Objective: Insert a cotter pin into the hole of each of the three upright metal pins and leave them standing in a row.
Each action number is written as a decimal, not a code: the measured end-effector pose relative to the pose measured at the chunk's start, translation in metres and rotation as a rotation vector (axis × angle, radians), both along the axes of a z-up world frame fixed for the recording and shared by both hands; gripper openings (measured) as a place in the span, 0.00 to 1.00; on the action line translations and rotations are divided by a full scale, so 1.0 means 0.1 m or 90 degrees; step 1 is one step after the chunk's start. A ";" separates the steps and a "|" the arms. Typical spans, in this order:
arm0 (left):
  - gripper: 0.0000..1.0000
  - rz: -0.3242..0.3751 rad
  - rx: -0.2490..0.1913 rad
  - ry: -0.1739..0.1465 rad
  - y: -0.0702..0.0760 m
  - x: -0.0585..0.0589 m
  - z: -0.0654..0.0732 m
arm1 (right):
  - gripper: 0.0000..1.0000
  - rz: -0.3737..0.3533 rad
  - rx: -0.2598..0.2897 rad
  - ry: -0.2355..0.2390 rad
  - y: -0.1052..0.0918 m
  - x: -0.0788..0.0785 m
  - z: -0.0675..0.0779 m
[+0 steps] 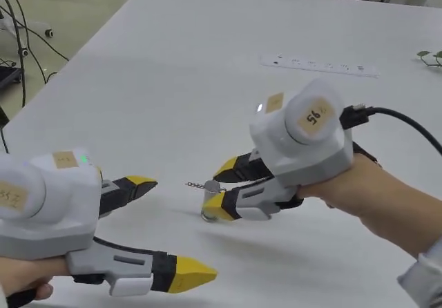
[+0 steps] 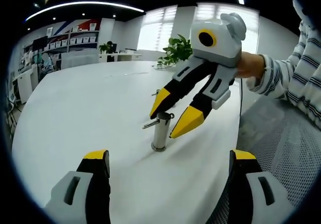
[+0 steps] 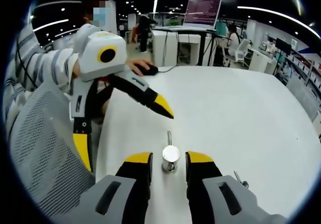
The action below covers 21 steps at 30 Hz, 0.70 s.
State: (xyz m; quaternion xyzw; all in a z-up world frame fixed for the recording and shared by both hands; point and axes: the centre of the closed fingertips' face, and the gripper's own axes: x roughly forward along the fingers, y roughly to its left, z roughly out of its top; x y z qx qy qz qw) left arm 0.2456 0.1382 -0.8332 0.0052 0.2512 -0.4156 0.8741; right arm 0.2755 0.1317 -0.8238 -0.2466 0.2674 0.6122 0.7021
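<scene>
The white counter (image 1: 173, 59) carries one upright metal pin (image 2: 160, 132), and everything else is best placed from that pin.

The right tool (image 1: 215, 189) reaches in from the person's right and straddles the pin's top, one yellow-tipped jaw on each side. In the right gripper view a sliver of counter shows between each jaw and the pin's round head. I therefore read this tool as released, parted just enough to clear the pin rather than clenched on it. That stance would suit steadying the pin, or letting go of it without tipping it.

The left tool (image 1: 185, 227) hangs near the pin on the opposite side, closer to the person. Its jaws are spread wide, grasp nothing, and point at the pin, ready to help.

A power strip (image 1: 319, 65) lies well beyond the pin, out of the way.

A cotter pin (image 2: 149, 125) sits crosswise through the hole near the pin's top. Its straight end sticks out on the side away from the right tool.

This pin looks finished. In my judgement, the next move calls for a gentle, straight withdrawal so that it is left standing.
</scene>
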 end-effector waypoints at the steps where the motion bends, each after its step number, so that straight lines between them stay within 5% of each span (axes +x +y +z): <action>1: 0.99 0.002 0.001 0.004 0.01 0.00 -0.01 | 0.27 0.002 0.001 0.000 0.01 0.00 0.00; 21: 0.99 0.019 0.011 0.029 -0.03 -0.03 -0.04 | 0.16 0.004 0.023 0.035 0.03 0.03 -0.07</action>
